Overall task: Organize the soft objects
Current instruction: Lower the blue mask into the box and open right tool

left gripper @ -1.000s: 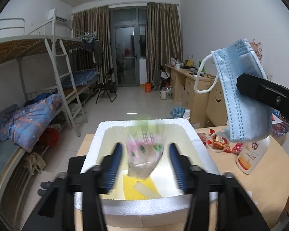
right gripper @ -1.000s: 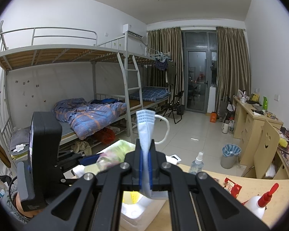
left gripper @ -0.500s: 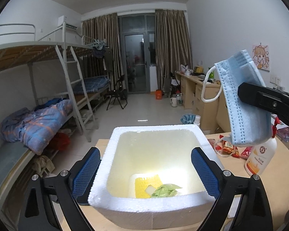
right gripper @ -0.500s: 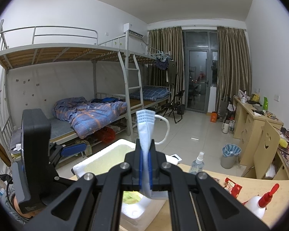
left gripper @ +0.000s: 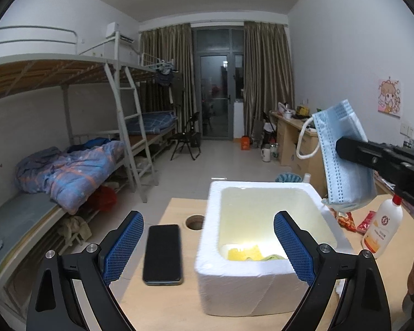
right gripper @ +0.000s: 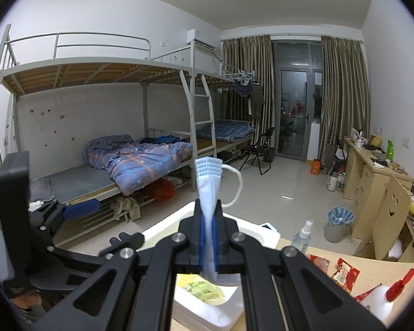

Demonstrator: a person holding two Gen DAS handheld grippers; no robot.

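big wooden table [left gripper: 162, 298] takes up the bottom of the left wrist view, and on it sits a white styrofoam box [left gripper: 251, 289], open at the top, thick chunky walls. down in the bottom of the box there's a yellow sponge-looking piece [left gripper: 244, 253] and a crinkly green-printed plastic packet [right gripper: 204, 289] lying flat beside it.

left gripper [left gripper: 208, 244] has its jaws spread really wide with nothing between the blue pads, one finger over the near right part of the box, the other out over the table by a black phone [left gripper: 162, 253] that lies face up just left of the box.

right gripper [right gripper: 207, 244] is pressed tight together, pinching a light blue surgical mask [left gripper: 342, 160]. the mask is folded in half lengthwise, pleated, dotted weld pattern along the edges, one white ear loop [left gripper: 306, 143] dangling off the upper end. it's held up in the air above the right rim of the box, upper end sticking up past the fingers, lower end drooping below.

white glue bottle with a red cap [left gripper: 383, 229] stands on the table to the right, some red snack wrappers [left gripper: 356, 220] lying near it.
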